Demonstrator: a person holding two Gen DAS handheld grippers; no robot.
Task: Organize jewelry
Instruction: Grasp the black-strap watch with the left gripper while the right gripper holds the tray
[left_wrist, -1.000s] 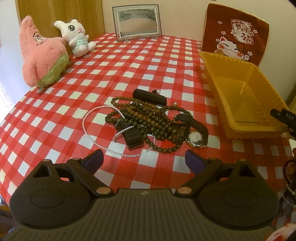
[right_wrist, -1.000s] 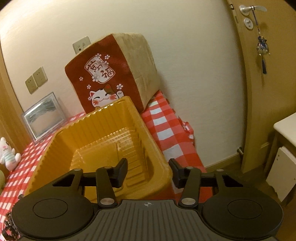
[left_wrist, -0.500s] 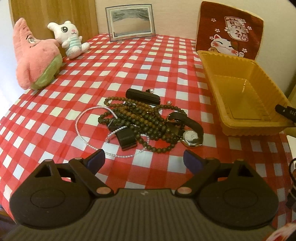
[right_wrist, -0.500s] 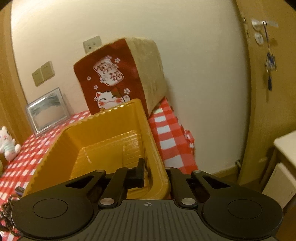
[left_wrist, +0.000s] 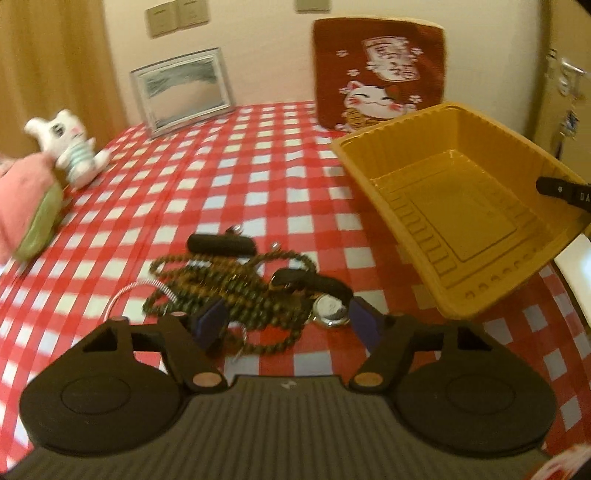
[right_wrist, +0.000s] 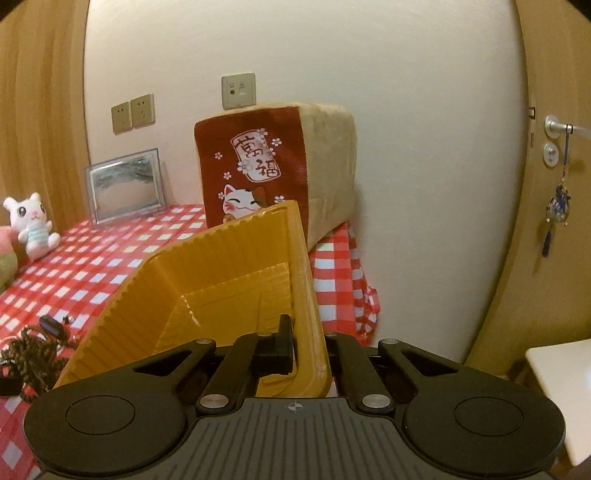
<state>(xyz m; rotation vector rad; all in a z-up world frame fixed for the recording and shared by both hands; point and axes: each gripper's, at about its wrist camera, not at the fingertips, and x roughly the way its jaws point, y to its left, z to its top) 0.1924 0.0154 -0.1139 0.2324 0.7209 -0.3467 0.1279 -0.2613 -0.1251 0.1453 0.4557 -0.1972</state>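
Left wrist view: tangled heap of dark brown bead strands (left_wrist: 236, 291), a pearl string and a silver-faced watch (left_wrist: 330, 307) on the red-checked tabletop (left_wrist: 258, 177), left gripper (left_wrist: 286, 321) half open, just been closing, over the heap. Right gripper (right_wrist: 308, 343) clamped tight on the tilted yellow tray (right_wrist: 221, 280) wall.

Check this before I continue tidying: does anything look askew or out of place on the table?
The yellow tray sits tilted, one end lifted off the checked cloth, its wall pinched by the right gripper. The jewelry lies in a tangled heap.
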